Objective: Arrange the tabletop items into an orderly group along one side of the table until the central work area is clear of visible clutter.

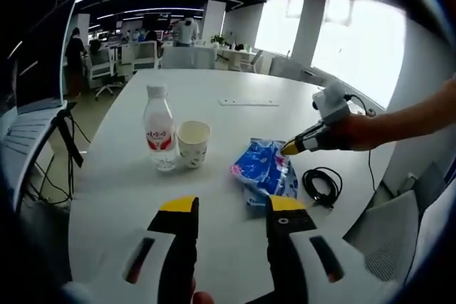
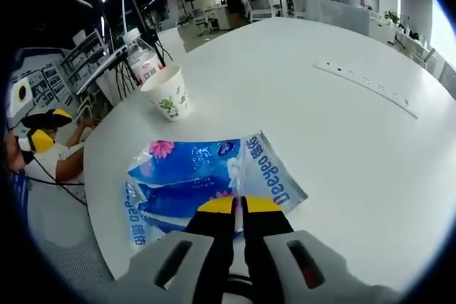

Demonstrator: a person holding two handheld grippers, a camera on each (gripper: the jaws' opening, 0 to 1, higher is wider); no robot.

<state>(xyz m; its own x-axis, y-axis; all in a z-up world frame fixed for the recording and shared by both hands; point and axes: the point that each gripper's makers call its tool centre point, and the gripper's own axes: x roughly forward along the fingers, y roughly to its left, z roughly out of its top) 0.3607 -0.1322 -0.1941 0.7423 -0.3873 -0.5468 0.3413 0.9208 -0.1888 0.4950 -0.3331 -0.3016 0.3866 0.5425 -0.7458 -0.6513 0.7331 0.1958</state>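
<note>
**Right hand-held gripper nipped onto the blue packet, left one hanging open**

The white counter spreads out ahead of both hands, its far end carrying a flat white strip well beyond the right hand-held gripper.

Next in size is the blue packet, lying flat on the counter directly under the tips of the right hand-held gripper. Its yellow-tipped jaws are pressed together on the packet's near edge. From the left side, the same packet sits just ahead and to the right of the left hand-held gripper, with the right hand-held gripper reaching in to touch its far corner.

The left hand-held gripper hovers above the counter with its jaws wide apart and nothing between them.

Ahead and to its left stands a water bottle, upright, with a red label, and just beside it a paper cup, also upright.

A coiled black cable lies beyond the packet, near the counter's edge.
</note>
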